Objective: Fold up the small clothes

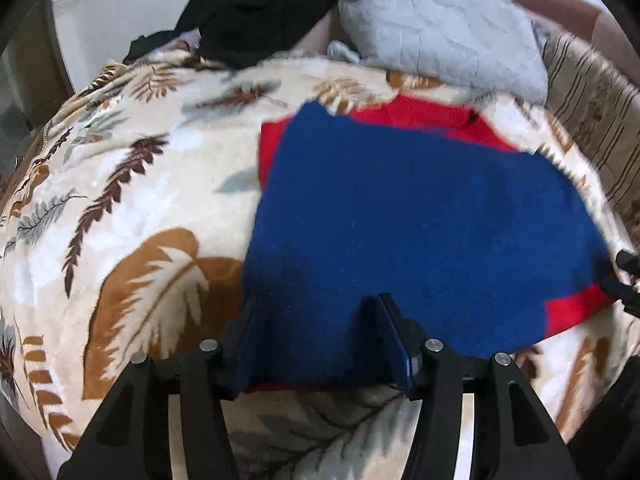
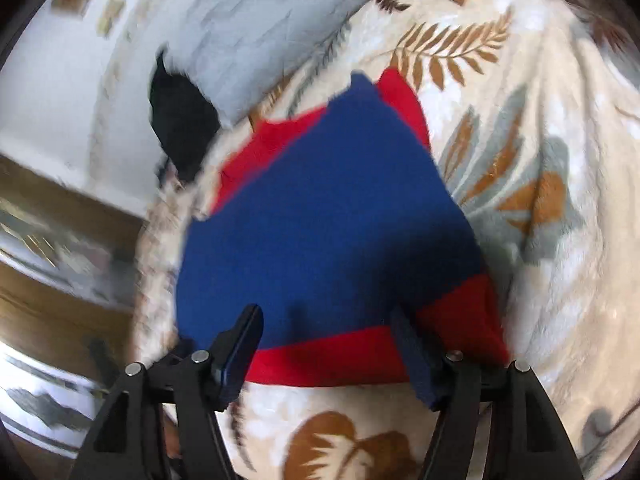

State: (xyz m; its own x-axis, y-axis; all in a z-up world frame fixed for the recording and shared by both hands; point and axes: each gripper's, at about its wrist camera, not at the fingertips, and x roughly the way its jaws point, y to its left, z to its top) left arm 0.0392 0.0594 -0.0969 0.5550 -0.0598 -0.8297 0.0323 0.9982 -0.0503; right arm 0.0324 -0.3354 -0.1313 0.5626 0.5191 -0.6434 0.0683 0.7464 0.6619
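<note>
The left black two-finger gripper with blue pads (image 1: 320,336) points steeply downward, its jaws parted, nothing pinched between the pads. The right black two-finger gripper with blue pads (image 2: 332,350) tilts down less steeply, jaws spread wider, pads pressing on nothing.

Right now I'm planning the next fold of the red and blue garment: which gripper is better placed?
Probably the right gripper: open astride the garment at its red hem corner. The left gripper straddles mid-edge.

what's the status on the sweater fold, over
Left claw and right claw open, nothing held. Blue and red sweater lies folded on the leaf-print blanket. Grey pillow behind, clear of it.
</note>
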